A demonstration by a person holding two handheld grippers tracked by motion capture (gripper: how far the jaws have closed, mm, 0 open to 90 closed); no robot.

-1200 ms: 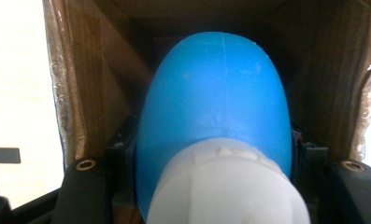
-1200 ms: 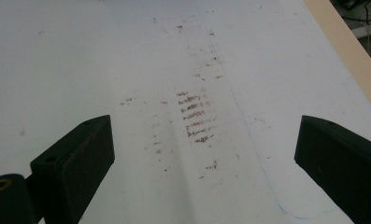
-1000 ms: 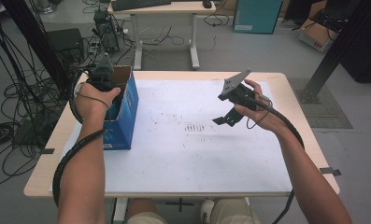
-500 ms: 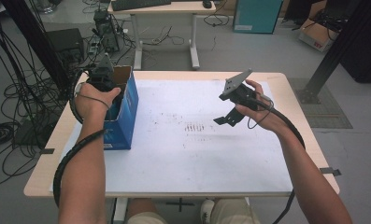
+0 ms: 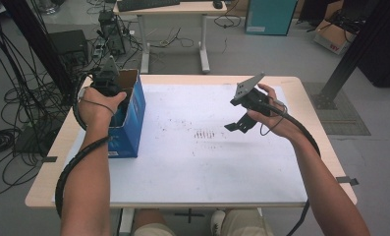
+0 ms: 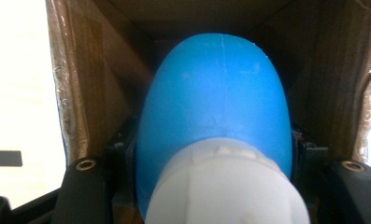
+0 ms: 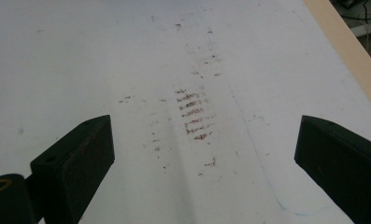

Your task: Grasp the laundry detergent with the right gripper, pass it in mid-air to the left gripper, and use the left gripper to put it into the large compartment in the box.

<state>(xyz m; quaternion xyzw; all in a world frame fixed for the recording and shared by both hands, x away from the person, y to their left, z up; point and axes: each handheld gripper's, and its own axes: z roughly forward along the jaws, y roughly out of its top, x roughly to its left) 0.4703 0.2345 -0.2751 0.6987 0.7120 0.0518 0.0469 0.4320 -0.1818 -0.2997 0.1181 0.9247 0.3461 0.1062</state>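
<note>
Left gripper (image 6: 216, 186) clamps a blue-and-white, perhaps bottle-like, object (image 6: 216, 116) inside the cardboard box (image 5: 131, 105); right gripper (image 7: 204, 154) gapes.

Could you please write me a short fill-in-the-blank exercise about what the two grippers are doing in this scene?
1. The left gripper holds a blue and ____ bottle.
2. That bottle sits inside the open cardboard ____, blue outside.
3. The right gripper has its jaws ____ above the table.
4. The marks on the white surface below it are ____ in colour.

Missing words: white; box; open; brown
</note>
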